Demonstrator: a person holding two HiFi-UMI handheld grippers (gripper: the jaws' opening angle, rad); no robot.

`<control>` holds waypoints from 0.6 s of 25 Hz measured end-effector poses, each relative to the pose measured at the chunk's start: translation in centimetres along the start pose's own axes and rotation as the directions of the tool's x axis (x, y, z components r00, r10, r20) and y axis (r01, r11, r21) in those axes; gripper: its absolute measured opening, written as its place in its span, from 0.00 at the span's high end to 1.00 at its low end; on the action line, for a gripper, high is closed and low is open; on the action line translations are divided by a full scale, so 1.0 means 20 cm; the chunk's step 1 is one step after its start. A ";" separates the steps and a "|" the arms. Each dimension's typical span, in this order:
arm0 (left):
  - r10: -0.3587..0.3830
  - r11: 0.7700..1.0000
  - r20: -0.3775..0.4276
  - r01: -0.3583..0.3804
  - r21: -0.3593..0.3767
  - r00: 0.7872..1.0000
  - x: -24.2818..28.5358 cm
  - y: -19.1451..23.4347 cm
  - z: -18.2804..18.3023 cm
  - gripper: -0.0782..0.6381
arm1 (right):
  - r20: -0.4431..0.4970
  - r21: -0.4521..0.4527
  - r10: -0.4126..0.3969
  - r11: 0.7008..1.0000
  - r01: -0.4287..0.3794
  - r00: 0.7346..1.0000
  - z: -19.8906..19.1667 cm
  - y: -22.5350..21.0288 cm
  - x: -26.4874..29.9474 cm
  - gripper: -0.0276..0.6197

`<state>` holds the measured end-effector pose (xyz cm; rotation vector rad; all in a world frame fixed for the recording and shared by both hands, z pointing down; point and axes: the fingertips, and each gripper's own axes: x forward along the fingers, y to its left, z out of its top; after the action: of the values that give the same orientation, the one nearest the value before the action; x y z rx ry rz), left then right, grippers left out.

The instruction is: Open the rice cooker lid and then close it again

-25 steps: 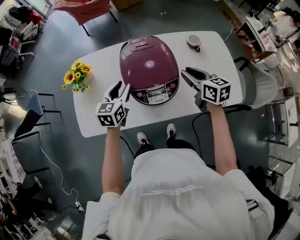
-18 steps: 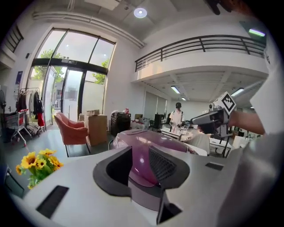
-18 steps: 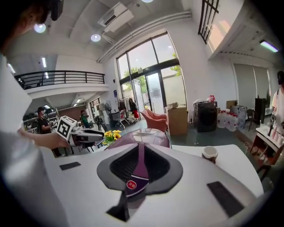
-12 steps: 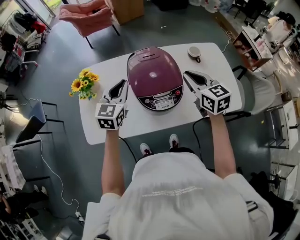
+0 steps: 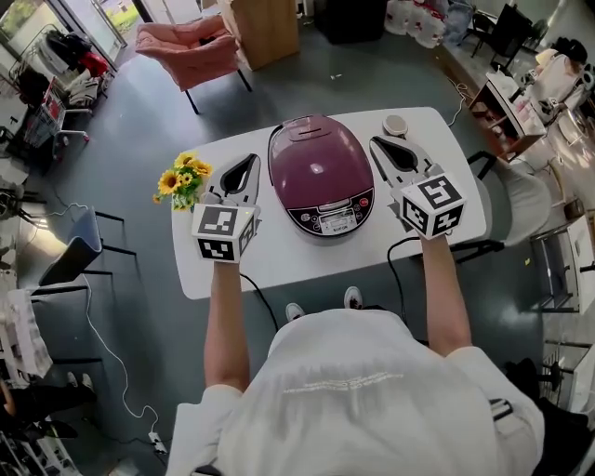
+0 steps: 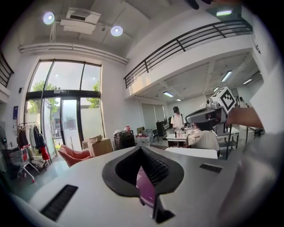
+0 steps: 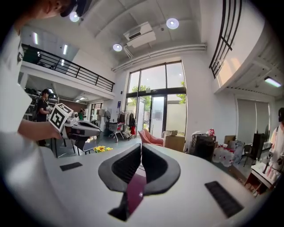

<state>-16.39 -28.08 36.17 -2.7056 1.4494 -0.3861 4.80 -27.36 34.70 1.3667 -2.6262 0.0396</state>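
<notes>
The purple rice cooker (image 5: 321,175) sits on the white table (image 5: 279,256) with its lid down and its control panel toward me. My left gripper (image 5: 247,160) hangs in the air to the cooker's left, and my right gripper (image 5: 377,141) hangs to its right; neither touches it. Both have just been closing and now stand shut with nothing between them. In the left gripper view the fingertips meet at the gripper (image 6: 141,149), and a purple strip of the cooker (image 6: 144,188) shows below. The right gripper view shows the same at its gripper (image 7: 141,145).
A bunch of yellow sunflowers (image 5: 181,179) stands at the table's left end. A small cup (image 5: 396,124) sits at the back right corner. A pink chair (image 5: 191,48) and a cardboard box (image 5: 260,26) stand on the floor beyond. A cable (image 5: 395,260) hangs off the front edge.
Both grippers have risen beside the cooker and their jaws have closed. Each has rolled so its marker cube sits more level. The cooker's lid stayed down.
</notes>
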 end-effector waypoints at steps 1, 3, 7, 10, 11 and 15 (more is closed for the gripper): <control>-0.001 1.000 0.014 0.001 0.011 1.000 -0.01 0.00 0.04 0.87 | 0.007 -0.015 0.004 1.000 -0.004 1.000 0.03 0.01 0.01 0.91; -0.006 0.999 0.039 0.005 0.031 0.999 -0.02 0.00 0.10 0.87 | 0.020 -0.042 0.017 0.999 -0.016 1.000 0.07 0.03 0.02 0.91; -0.012 0.998 0.073 0.007 0.059 0.997 -0.03 0.01 0.19 0.87 | 0.050 -0.079 0.039 0.996 -0.035 0.998 0.16 0.06 0.04 0.91; -0.011 0.997 0.094 0.003 0.083 0.996 -0.05 0.01 0.26 0.87 | 0.063 -0.117 0.050 0.992 -0.042 0.997 0.22 0.08 0.05 0.91; -0.016 0.996 0.098 0.007 0.093 0.995 -0.06 0.01 0.28 0.87 | 0.067 -0.127 0.055 0.991 -0.046 0.996 0.24 0.09 0.05 0.91; -0.032 0.993 0.126 0.018 0.115 0.992 -0.09 -0.01 0.37 0.87 | 0.082 -0.160 0.069 0.986 -0.055 0.994 0.29 0.12 0.04 0.91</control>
<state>-15.51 -27.02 28.75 -2.6085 1.3196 -0.2820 1.45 -27.21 29.27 1.2609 -2.6764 -0.2200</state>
